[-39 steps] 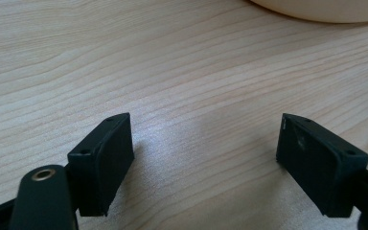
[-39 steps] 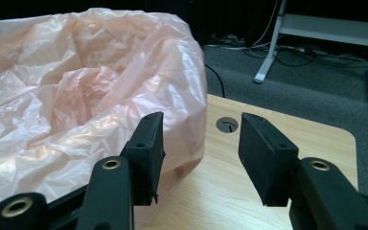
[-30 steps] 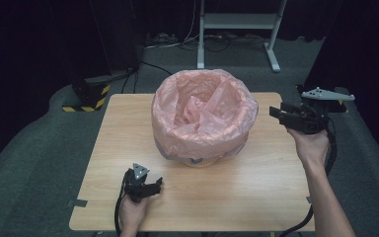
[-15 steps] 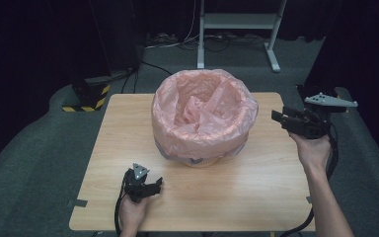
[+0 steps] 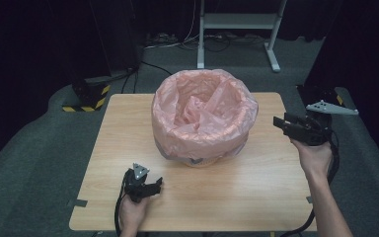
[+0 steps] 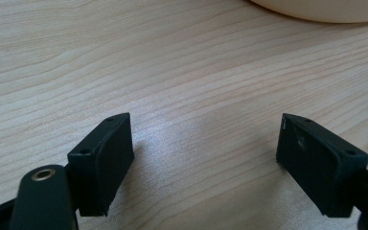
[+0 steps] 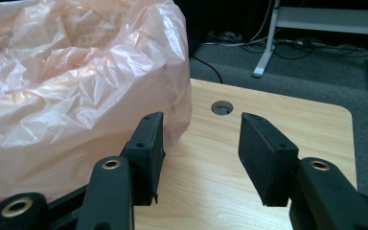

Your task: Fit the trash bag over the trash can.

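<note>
Nearest the person, the left tongs [image 5: 150, 186] rest low on the wooden surface [image 5: 256, 192], jaws spread wide and empty over bare wood grain; judged parked, out of the way while the other hand works. One bin, lined with one pink plastic bag [image 5: 202, 111], stands at mid-surface; the bag's top is folded out over the rim and drapes down the sides, presumably so the liner stays put. A cream base edge of the bin [image 6: 316, 9] shows just beyond the left tongs. The right tongs [image 5: 286, 124] are held above the surface's right edge, jaws released with a clear gap, aimed at the bag's near side, close but not touching; judged ready to pinch the liner. Count: two tongs, one bag, one bin. Farther off, one cable hole [image 7: 222, 107] in the surface, then a grey stand [image 5: 237, 22] on the floor.
</note>
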Demonstrator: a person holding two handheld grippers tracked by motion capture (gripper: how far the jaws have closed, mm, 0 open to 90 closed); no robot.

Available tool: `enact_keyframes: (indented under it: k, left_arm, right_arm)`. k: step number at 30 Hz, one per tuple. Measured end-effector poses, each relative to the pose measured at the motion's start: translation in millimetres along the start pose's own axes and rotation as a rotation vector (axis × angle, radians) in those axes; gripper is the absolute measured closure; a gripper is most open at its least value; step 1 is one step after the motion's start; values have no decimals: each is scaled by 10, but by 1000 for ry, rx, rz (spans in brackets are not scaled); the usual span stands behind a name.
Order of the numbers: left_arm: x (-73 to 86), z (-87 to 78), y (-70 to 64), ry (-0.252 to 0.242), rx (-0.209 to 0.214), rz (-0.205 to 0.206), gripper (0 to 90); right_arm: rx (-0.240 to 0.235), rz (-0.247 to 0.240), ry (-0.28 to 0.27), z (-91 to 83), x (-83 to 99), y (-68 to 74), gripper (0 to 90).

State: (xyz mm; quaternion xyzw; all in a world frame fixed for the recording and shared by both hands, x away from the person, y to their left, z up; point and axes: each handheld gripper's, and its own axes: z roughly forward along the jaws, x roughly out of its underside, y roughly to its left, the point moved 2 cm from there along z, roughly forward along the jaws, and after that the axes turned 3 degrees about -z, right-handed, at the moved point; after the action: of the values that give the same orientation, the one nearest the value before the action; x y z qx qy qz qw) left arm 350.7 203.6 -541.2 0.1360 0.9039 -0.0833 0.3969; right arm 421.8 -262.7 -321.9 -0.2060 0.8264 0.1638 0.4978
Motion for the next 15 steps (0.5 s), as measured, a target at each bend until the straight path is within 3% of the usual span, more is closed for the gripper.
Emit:
enact_keyframes:
  k: [15]
  left_arm:
    - [0,0,-1,0,1,-1,204]
  right_arm:
    - [-18,-2,-3,13,155,43,513]
